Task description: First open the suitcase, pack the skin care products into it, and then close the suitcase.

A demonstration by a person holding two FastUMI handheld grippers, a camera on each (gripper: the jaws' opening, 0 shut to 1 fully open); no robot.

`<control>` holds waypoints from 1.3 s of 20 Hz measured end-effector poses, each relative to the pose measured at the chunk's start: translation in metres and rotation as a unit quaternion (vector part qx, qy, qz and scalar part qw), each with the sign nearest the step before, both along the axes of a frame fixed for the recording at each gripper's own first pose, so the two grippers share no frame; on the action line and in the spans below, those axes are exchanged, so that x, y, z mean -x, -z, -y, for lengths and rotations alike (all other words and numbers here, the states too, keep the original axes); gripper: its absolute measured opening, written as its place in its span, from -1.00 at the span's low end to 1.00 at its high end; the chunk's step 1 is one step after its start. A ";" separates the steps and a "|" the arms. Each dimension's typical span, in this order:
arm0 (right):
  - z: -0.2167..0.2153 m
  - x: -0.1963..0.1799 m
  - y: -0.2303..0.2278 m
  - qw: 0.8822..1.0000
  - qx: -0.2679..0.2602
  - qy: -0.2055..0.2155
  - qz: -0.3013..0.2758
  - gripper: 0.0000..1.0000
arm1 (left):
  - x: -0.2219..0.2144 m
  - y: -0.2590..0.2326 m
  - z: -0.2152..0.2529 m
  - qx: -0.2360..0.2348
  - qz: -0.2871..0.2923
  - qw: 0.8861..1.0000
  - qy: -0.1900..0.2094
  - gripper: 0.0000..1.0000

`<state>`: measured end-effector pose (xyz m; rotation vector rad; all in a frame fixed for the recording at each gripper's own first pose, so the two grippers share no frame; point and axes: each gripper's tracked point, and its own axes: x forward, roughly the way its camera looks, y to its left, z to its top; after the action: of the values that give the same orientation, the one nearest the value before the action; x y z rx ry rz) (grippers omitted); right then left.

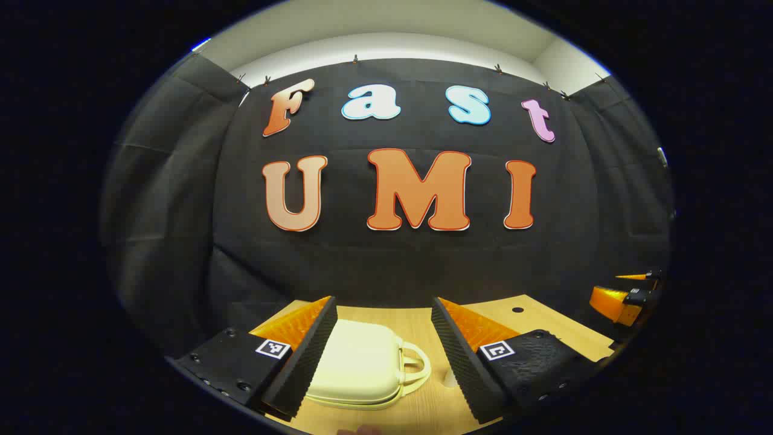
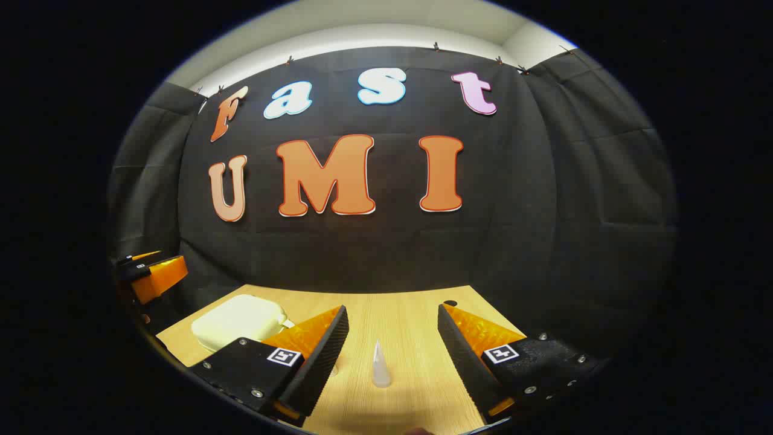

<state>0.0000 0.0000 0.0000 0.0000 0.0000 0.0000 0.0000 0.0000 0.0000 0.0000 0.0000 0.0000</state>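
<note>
Left gripper view: the left gripper [image 1: 384,338] is being held above the light wooden table [image 1: 531,320], its two fingers spread wide apart at the bottom of the frame, released, nothing being grasped between them. A small cream-coloured hard-shell suitcase [image 1: 356,365] is lying flat on the table at lower centre, lid down and closed, its looped handle [image 1: 413,365] pointing toward the right of the frame. The left finger is partly overlapping the case's left edge in the picture; whether contact is being made cannot be told. A pale object is just being glimpsed beside the right finger, too hidden to identify. At the far right edge, the right gripper [image 1: 628,293] is being seen, well apart from the case.

Right gripper view: the right gripper [image 2: 392,338] is likewise being held unclenched over the table [image 2: 410,308], fingers wide apart and empty. Between the fingers in the picture, a small translucent cone-shaped skin care tube [image 2: 380,365] is standing upright on the wood at lower centre, apart from both fingers. The cream suitcase [image 2: 238,323] is being seen at lower left, closed, partly hidden behind the left finger. A small dark hole [image 2: 450,303] is being noted near the table's far edge. The left gripper [image 2: 154,275] is showing at the left edge.
</note>
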 end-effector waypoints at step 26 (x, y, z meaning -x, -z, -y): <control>0.015 -0.030 0.026 0.998 0.022 0.030 -0.041 0.90 | -0.019 0.025 0.021 -0.147 -0.043 0.988 0.020 0.98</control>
<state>0.0301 -0.0146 -0.0263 -0.0448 0.0829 -0.0609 0.0194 -0.0208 -0.0247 0.2949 0.0860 -0.0400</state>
